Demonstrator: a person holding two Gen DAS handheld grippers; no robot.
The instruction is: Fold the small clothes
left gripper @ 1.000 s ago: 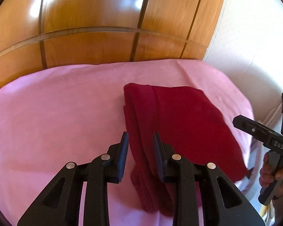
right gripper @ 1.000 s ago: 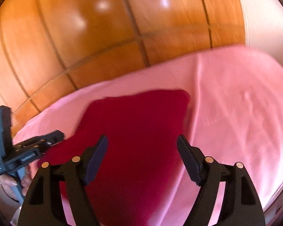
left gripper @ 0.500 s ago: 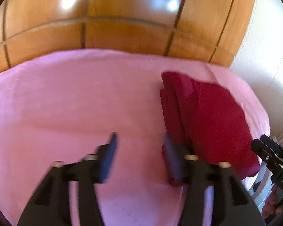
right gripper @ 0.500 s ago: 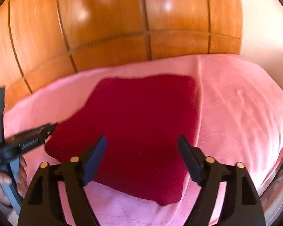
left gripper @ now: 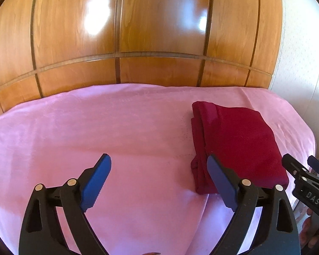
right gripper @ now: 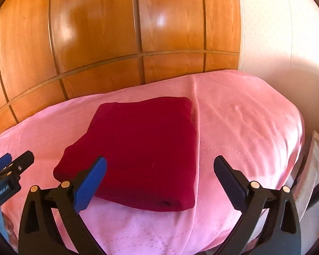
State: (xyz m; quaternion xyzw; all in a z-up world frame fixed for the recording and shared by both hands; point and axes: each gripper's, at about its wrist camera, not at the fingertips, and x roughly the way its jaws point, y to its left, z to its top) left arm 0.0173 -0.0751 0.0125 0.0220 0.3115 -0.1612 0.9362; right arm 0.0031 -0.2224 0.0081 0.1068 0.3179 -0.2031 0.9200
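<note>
Left wrist view: left claw (left gripper: pixel 157 180) gapes wide, holding nothing, above the smooth pink bedsheet (left gripper: pixel 95 127).
Garment: dark red, soft knit cloth (left gripper: pixel 236 142) lies folded into a thick rectangle, layered edges showing, just right of the claw.
Right wrist view: right claw (right gripper: pixel 159 180) also spread wide and empty, over the cloth's (right gripper: pixel 144 144) near edge.
Backdrop: glossy wooden panels (right gripper: pixel 95 31).
Progress: folding looks finished; little seems left.
</note>
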